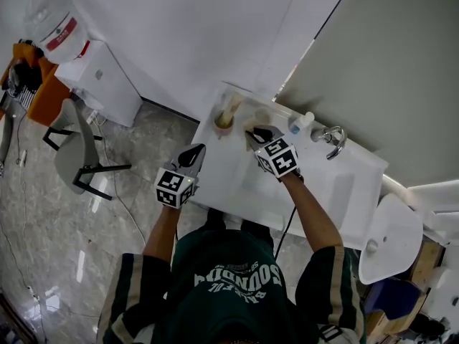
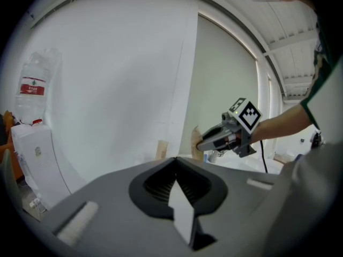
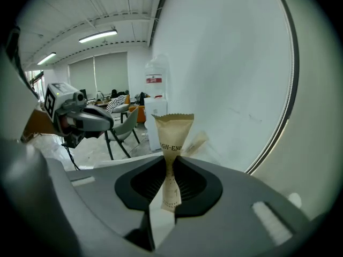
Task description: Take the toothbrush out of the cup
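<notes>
A tan cup [image 1: 224,123] stands at the far left corner of the white counter [image 1: 344,185], with a paper-wrapped stick rising from it. My right gripper [image 1: 252,135] hovers just right of the cup, shut on a kraft-paper toothbrush packet [image 3: 172,135] that stands up from between its jaws [image 3: 171,159]. The left gripper view shows that packet [image 2: 196,142] at the right gripper's tip [image 2: 206,141], clear of the cup [image 2: 161,149]. My left gripper [image 1: 192,156] hangs at the counter's near left edge, its jaws [image 2: 176,162] together with nothing between them.
A chrome faucet [image 1: 333,140] and a small white bottle [image 1: 301,122] stand at the back of the counter. A water dispenser [image 1: 61,31] and a grey chair [image 1: 75,153] are on the floor to the left. A white basin [image 1: 391,239] sits at the right.
</notes>
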`<state>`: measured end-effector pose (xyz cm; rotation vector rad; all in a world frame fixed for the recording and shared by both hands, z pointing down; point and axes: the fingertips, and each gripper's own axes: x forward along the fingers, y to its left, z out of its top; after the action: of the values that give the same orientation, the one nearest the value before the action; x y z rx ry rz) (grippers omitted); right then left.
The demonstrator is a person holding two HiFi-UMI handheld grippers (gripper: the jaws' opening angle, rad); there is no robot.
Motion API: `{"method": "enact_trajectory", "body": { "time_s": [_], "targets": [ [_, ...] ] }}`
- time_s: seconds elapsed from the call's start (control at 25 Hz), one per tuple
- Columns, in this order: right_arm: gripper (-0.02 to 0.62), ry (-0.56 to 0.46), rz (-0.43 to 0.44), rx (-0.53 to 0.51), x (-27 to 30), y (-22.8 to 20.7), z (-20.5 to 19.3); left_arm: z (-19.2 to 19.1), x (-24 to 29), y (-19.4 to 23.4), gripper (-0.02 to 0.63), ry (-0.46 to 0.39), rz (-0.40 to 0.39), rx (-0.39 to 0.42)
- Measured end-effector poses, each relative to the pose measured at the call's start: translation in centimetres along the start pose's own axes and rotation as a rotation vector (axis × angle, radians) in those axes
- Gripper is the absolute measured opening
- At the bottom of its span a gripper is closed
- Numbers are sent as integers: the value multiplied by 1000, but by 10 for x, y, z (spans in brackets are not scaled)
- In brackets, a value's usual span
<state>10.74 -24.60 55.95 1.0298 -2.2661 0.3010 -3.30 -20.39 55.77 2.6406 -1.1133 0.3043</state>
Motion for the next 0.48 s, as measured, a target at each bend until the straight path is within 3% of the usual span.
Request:
{"method": "enact_trajectory", "body": {
  "time_s": [0.28,0.48],
  "targets": [
    [58,158,143,-106,43,61,-48,-12,-20,13,51,3,49,-27],
    [58,250,201,-160,69,87,-74,-23,-39,27,51,12,98,-51]
  ]
}}
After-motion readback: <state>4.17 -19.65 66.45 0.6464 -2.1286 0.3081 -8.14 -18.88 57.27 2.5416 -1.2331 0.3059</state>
